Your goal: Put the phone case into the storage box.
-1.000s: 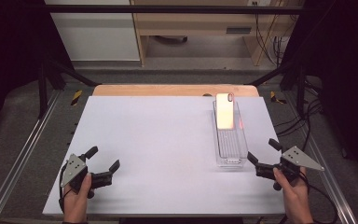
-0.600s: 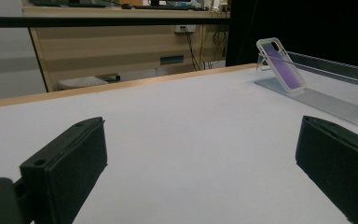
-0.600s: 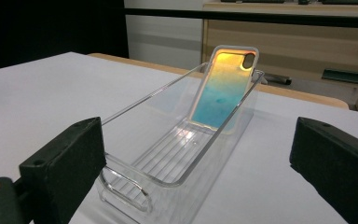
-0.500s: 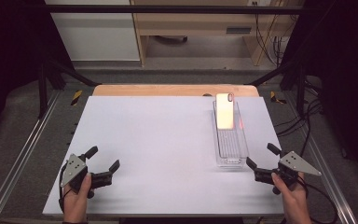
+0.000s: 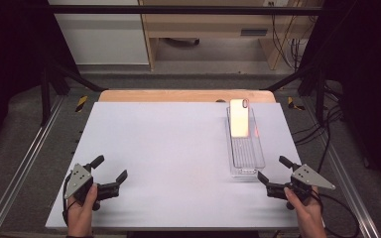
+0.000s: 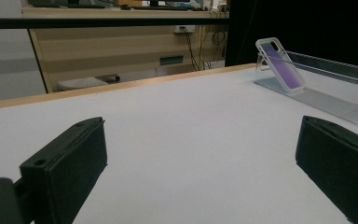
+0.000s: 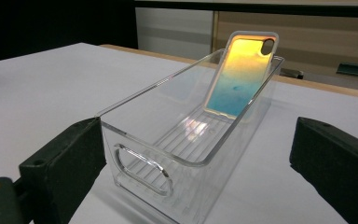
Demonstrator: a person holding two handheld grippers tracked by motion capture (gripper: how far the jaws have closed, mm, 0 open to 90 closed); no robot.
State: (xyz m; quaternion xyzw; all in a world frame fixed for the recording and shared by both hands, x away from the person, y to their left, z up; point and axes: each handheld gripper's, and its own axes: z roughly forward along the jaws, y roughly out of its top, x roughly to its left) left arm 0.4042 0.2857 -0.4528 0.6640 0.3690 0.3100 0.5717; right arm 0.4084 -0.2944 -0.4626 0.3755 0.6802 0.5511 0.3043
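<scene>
The phone case (image 5: 239, 118) leans tilted against the far end wall of the clear bin (image 5: 258, 157), at about one o'clock on the white table (image 5: 168, 148). Nothing is gripped yet. The right gripper (image 5: 273, 174), jaws wide, faces the bin's near handled end, just short of it. The left gripper (image 5: 110, 171), jaws wide, idles at seven o'clock, well apart. Judged: the approach is barely begun, with grasping and moving left to do.

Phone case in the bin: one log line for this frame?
phone case: leaning on far wall of clear bin | right claw: open, near bin's handle end, apart | left claw: open, on table, idle
</scene>
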